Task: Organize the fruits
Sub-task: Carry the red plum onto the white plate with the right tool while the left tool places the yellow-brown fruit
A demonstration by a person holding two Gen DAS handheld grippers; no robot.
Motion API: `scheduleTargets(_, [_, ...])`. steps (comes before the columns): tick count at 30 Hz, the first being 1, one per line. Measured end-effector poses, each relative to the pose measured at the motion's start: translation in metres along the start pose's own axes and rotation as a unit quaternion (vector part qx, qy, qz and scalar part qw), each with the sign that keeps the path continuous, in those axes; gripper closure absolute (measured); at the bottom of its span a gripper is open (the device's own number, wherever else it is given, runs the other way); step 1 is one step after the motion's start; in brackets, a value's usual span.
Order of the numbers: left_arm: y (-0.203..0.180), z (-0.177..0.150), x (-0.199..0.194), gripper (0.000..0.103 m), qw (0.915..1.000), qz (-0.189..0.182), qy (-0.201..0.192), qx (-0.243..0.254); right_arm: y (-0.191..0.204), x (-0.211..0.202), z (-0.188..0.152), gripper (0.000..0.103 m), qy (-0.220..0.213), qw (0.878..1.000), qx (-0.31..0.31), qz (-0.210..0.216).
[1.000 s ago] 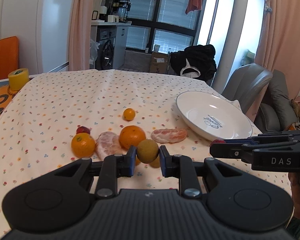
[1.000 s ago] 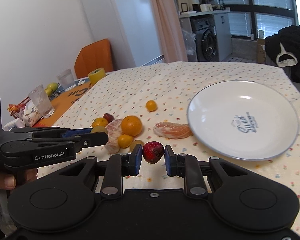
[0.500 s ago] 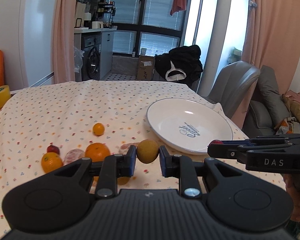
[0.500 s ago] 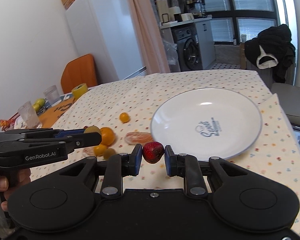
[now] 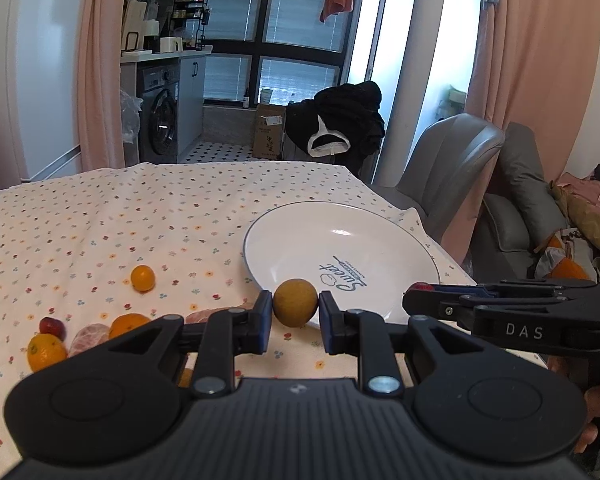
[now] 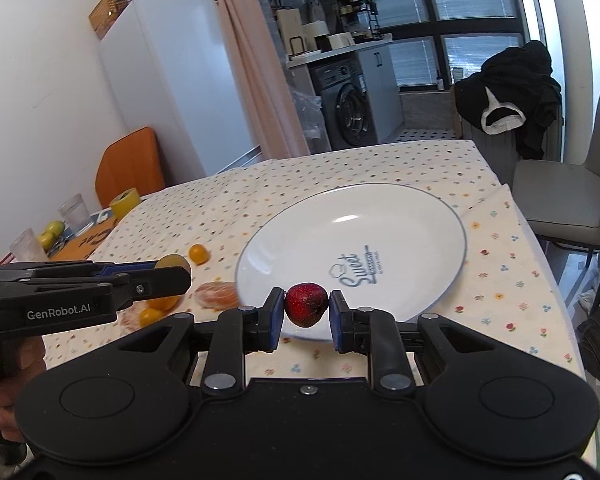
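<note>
Left wrist view: left gripper (image 5: 295, 309) clamps a round yellow-brown fruit (image 5: 295, 302); right gripper (image 6: 306, 312) grips a dark-red strawberry (image 6: 306, 304).

left tongs (image 5: 295, 317): black, blue pads, "GenRobot.AI" | right tongs (image 6: 306, 316): black, blue pads, silver screws, "DAS"

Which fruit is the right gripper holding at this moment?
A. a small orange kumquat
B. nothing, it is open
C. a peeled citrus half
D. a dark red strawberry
D: the right gripper is shut on a dark red strawberry, near the white plate.
</note>
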State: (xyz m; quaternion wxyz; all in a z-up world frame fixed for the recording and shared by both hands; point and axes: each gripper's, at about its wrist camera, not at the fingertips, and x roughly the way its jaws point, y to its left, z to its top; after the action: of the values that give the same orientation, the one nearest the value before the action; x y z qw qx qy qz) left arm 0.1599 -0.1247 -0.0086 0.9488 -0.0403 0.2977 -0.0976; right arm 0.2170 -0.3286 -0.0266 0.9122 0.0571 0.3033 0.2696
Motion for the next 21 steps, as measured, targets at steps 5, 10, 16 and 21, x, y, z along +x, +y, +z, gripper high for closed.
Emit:
scheduleTargets(5, [-0.005,0.005,0.016,0.08,1.0,0.001,0.009,-0.002,-0.009,0.008,0.003,0.08,-0.001,1.0,-0.004,-0.005])
scheduleTargets(10, [-0.008,0.009,0.034,0.08,0.9997,0.003,0.026,-0.003,-0.02,0.021,0.007,0.08,0.008,1.0,-0.006,-0.006])
scheduleTargets(16, [-0.011,0.017,0.057,0.08,0.999,0.005,0.044,-0.006,-0.028,0.04,0.01,0.08,0.024,1.0,-0.016,-0.005])
scheduleTargets(21, [-0.013,0.021,0.074,0.08,0.9983,0.007,0.058,-0.008,-0.036,0.052,0.015,0.08,0.038,0.999,-0.02,-0.007])
